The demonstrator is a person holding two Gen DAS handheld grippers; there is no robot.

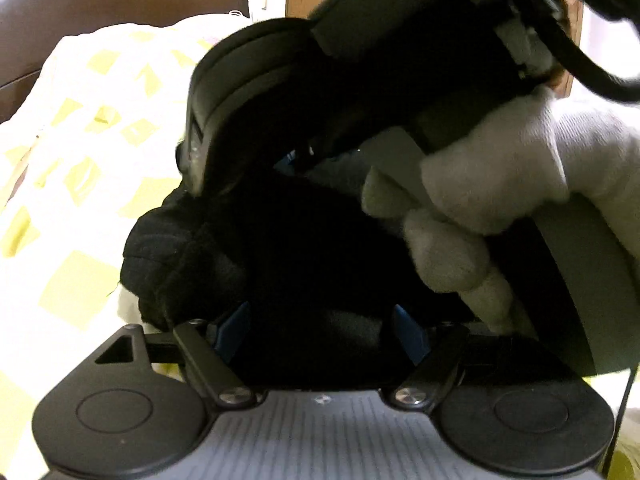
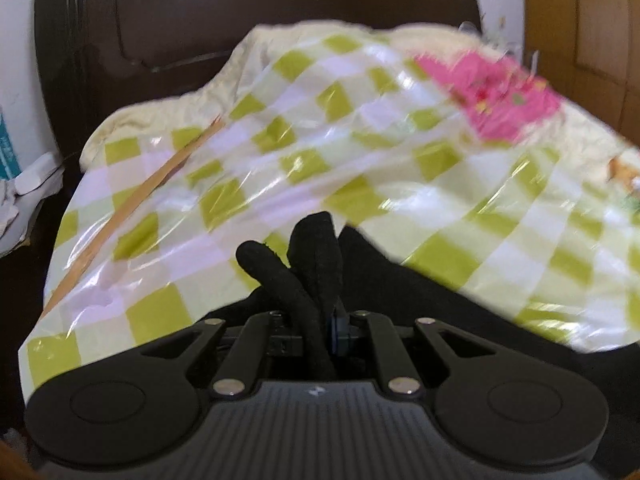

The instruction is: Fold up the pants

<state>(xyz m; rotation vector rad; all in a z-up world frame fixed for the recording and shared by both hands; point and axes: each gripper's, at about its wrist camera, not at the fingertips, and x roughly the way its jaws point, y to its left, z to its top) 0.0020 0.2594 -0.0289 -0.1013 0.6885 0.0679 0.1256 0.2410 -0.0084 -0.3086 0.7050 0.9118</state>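
Observation:
The black pants lie bunched on a green-and-white checked sheet. In the left wrist view my left gripper stands wide, its blue pads on either side of a mound of the black cloth, with the pad faces showing. The right gripper, held by a white-gloved hand, hangs just above and ahead, nipping the same cloth. In the right wrist view my right gripper is shut on a fold of the pants, which sticks up in two loops between its fingers.
The checked plastic sheet covers a bed with a dark brown headboard behind it. A pink item lies at the far right of the sheet, and a thin wooden strip runs along its left. Wooden furniture stands at the right.

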